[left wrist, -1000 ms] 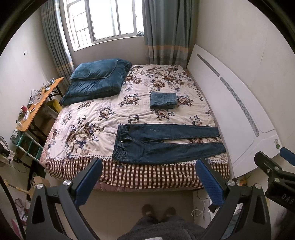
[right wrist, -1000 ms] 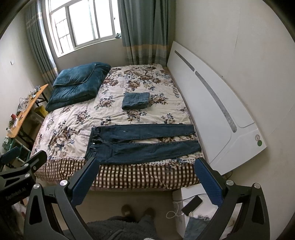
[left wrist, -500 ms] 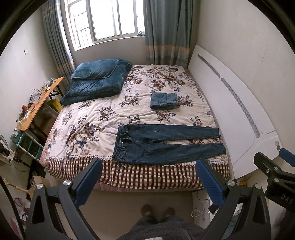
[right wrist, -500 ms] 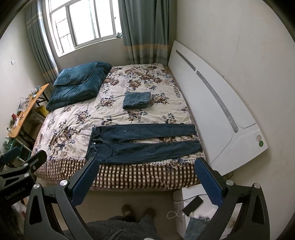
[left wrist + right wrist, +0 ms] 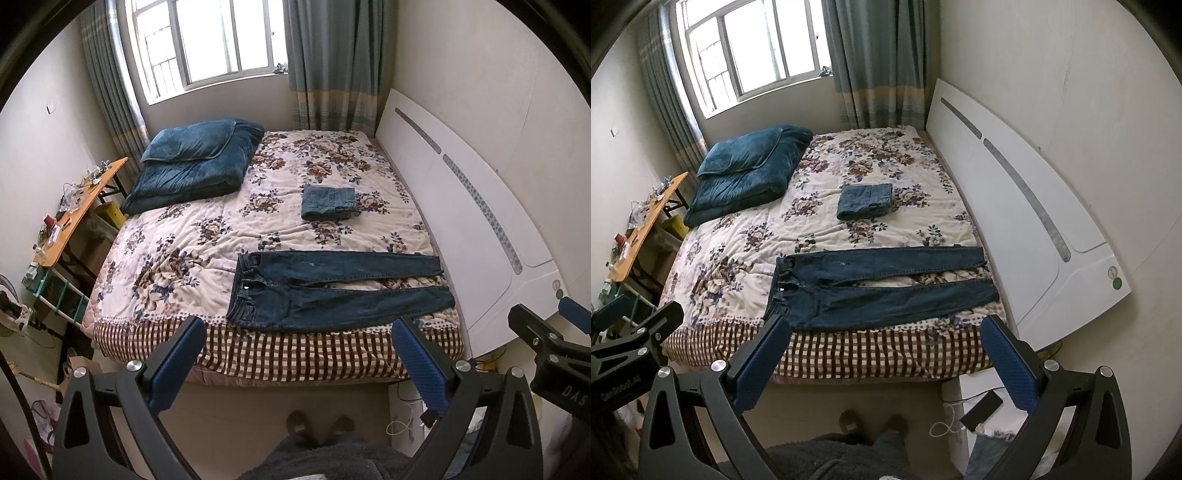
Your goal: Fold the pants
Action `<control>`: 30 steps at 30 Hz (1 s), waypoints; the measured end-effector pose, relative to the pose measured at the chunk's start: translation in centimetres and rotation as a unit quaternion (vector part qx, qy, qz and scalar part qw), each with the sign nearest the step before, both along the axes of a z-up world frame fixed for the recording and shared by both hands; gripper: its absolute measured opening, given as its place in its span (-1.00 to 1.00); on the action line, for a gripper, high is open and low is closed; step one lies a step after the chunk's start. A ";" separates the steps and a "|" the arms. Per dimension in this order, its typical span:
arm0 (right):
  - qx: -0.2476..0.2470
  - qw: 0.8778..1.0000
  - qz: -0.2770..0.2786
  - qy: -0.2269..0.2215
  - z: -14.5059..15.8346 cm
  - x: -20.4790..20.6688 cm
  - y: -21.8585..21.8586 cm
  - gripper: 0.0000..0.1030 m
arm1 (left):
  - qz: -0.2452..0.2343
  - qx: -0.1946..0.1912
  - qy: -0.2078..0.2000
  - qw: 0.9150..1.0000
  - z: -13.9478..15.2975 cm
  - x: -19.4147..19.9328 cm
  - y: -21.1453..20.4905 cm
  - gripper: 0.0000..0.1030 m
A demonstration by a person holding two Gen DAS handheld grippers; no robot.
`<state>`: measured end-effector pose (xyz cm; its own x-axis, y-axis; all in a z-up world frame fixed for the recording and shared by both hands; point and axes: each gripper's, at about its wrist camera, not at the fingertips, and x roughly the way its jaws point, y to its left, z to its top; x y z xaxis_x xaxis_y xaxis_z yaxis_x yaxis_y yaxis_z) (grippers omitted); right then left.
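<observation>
Almost nothing has moved since a second ago: both my views have only drifted a touch, and the dark jeans (image 5: 332, 288) lie just as they did, spread flat along the near edge of the bed (image 5: 177, 254), waistband to my left, both legs running right toward the white headboard (image 5: 480, 229), with a sliver of floral quilt showing between them.

My left gripper (image 5: 295, 354) hangs in the air in front of the bed, fingers spread wide with nothing between them. My right gripper (image 5: 882, 354) is the same, splayed and empty, well short of the checked bed skirt. Each one shows at the edge of the other's view.

Farther back on the quilt sits a folded pair of lighter jeans (image 5: 328, 202), apart from the dark ones and unmoved. A folded blue blanket (image 5: 195, 162) is at the far left corner. My slippers (image 5: 871, 421) show on the floor below; a dark flat thing by a cable near the bedside, probably a phone (image 5: 981, 406), lies to the right.
</observation>
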<state>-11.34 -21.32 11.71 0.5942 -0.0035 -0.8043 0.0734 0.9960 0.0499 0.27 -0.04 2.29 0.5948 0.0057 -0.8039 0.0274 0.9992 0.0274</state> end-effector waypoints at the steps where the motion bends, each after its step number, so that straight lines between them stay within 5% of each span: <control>1: -0.001 1.000 0.000 0.000 0.0 0.0 0.0 1.00 | 0.000 0.000 0.000 1.000 0.0 0.0 0.0 1.00; 30: 0.004 1.000 0.001 0.001 -0.2 0.3 -0.4 1.00 | 0.003 0.002 0.002 1.000 0.3 0.5 0.1 1.00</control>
<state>-11.02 -21.68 11.53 0.5933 0.0049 -0.8050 0.0706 0.9958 0.0580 0.72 0.01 2.60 0.5917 0.0135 -0.8061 0.0206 0.9993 0.0319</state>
